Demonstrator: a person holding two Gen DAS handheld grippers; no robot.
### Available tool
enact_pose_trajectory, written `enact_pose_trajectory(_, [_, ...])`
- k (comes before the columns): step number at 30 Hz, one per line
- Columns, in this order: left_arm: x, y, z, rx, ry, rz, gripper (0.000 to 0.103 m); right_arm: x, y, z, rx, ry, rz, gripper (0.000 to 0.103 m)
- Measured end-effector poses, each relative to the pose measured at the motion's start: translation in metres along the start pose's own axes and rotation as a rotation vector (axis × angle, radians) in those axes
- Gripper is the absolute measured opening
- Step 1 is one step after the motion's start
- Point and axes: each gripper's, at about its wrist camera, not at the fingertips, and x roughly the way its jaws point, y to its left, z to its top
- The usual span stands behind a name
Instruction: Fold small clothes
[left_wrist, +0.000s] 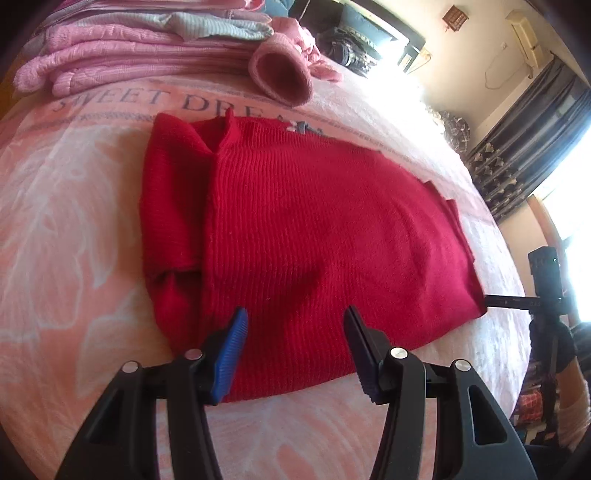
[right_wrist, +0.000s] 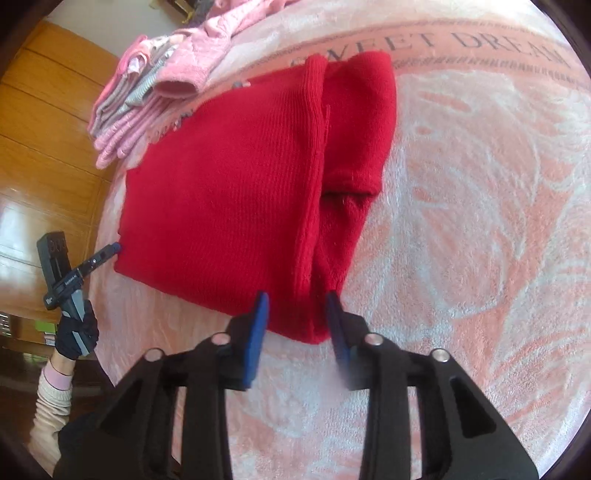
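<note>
Red ribbed sweater (left_wrist: 314, 236), pink leaf-patterned blanket (left_wrist: 74, 221)

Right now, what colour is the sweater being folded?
Red; the sweater shows best in the left wrist view.

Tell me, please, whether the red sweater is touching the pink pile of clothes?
Cannot tell. In the left wrist view a blanket strip separates red sweater and pink pile; the right wrist view shows them meeting.

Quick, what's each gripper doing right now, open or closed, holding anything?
Left gripper: open, holding nothing, jaws spread above the near edge of the red knit sweater.
Right gripper: open, jaws either side of the sweater's corner, not clamped.
</note>
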Motion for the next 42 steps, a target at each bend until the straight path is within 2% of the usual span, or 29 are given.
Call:
enact_pose_trajectory(2, [-0.004, -0.008, 0.011, 0.017, -0.029, -0.001, 0.059, -0.013, -0.004, 0.012, 0.024, -0.051, -0.008, 0.053])
enact_pose_trajectory(3, [-0.003, -0.011, 0.016, 0.022, -0.039, 0.004, 0.061, -0.015, -0.009, 0.018, 0.050, -0.066, 0.002, 0.054])
enact_pose_trajectory(5, [0.007, -0.014, 0.024, 0.015, -0.030, 0.006, 0.061, -0.010, -0.021, 0.029, 0.111, -0.059, 0.036, 0.054])
enact_pose_trajectory(8, [0.028, -0.016, 0.029, 0.004, 0.002, 0.014, 0.061, 0.008, -0.036, 0.038, 0.171, -0.031, 0.016, 0.057])
enact_pose_trajectory(11, [0.044, -0.015, 0.029, 0.015, 0.027, 0.035, 0.061, 0.023, -0.048, 0.042, 0.207, -0.012, 0.036, 0.057])
enact_pose_trajectory(15, [0.055, -0.006, 0.027, -0.001, 0.031, 0.033, 0.061, 0.028, -0.052, 0.050, 0.221, -0.008, 0.140, 0.065])
enact_pose_trajectory(19, [0.057, -0.003, 0.029, -0.002, 0.033, 0.030, 0.061, 0.039, -0.050, 0.058, 0.217, -0.015, 0.133, 0.065])
enact_pose_trajectory(22, [0.057, -0.001, 0.028, -0.005, 0.029, 0.021, 0.062, 0.042, -0.047, 0.065, 0.222, -0.034, 0.113, 0.042])
enact_pose_trajectory(23, [0.057, 0.000, 0.028, -0.003, 0.030, 0.019, 0.062, 0.043, -0.048, 0.065, 0.233, -0.037, 0.133, 0.027])
enact_pose_trajectory(24, [0.057, 0.001, 0.028, -0.002, 0.030, 0.016, 0.062, 0.044, -0.048, 0.065, 0.242, -0.038, 0.157, 0.020])
enact_pose_trajectory(30, [0.057, 0.006, 0.028, -0.007, 0.030, -0.004, 0.062, 0.042, -0.049, 0.061, 0.222, -0.052, 0.117, 0.016])
enact_pose_trajectory(35, [0.058, 0.004, 0.027, 0.009, 0.028, 0.004, 0.063, 0.048, -0.053, 0.059, 0.233, -0.054, 0.119, 0.015])
enact_pose_trajectory(42, [0.059, -0.002, 0.025, 0.038, 0.026, 0.011, 0.068, 0.049, -0.049, 0.058, 0.235, -0.061, 0.109, 0.015])
